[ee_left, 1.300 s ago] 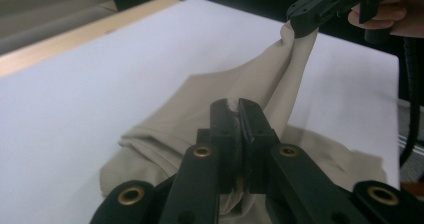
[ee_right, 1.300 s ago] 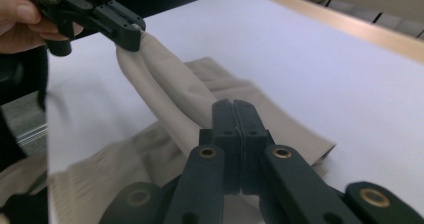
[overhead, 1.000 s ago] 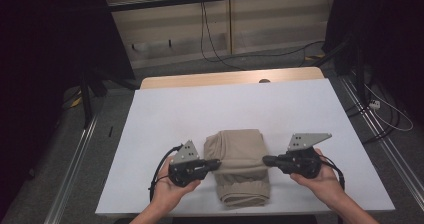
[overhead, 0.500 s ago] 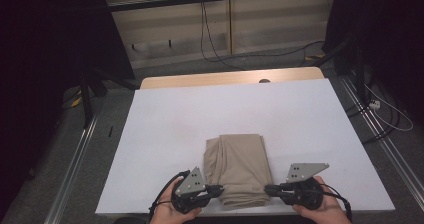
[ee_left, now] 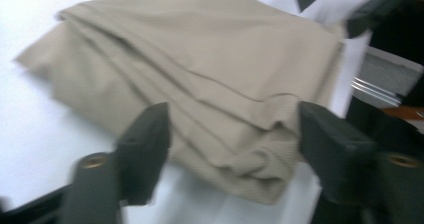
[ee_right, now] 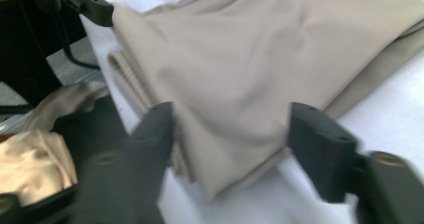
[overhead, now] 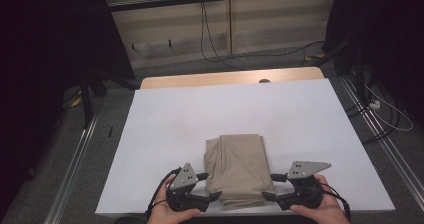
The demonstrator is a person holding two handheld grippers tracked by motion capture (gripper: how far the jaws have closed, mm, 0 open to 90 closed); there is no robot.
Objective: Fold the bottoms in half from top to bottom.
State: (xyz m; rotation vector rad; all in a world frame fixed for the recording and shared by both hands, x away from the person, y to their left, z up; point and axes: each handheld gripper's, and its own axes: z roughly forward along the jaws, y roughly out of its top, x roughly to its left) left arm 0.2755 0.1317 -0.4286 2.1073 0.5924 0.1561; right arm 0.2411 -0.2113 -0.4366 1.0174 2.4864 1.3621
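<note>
A folded beige cloth [overhead: 237,166] lies on the white table [overhead: 175,124] close to its near edge. My left gripper [overhead: 209,186] is open at the cloth's near left corner, one jaw on each side of the edge. In the left gripper view the thick layered folds [ee_left: 200,59] lie between the spread jaws of that gripper [ee_left: 235,154]. My right gripper [overhead: 271,186] is open at the near right corner. In the right gripper view a pointed fold of the cloth [ee_right: 260,49] reaches between the jaws of that gripper [ee_right: 235,144].
A wooden strip [overhead: 200,79] runs along the table's far edge. Metal rails [overhead: 75,159] flank the table on the floor, and cables [overhead: 385,109] lie at the right. The person's hand [ee_right: 30,159] shows at the right gripper view's lower left.
Both grippers have moved back toward the near edge, from the cloth's sides down to its near corners. The cloth has stayed where it was.
</note>
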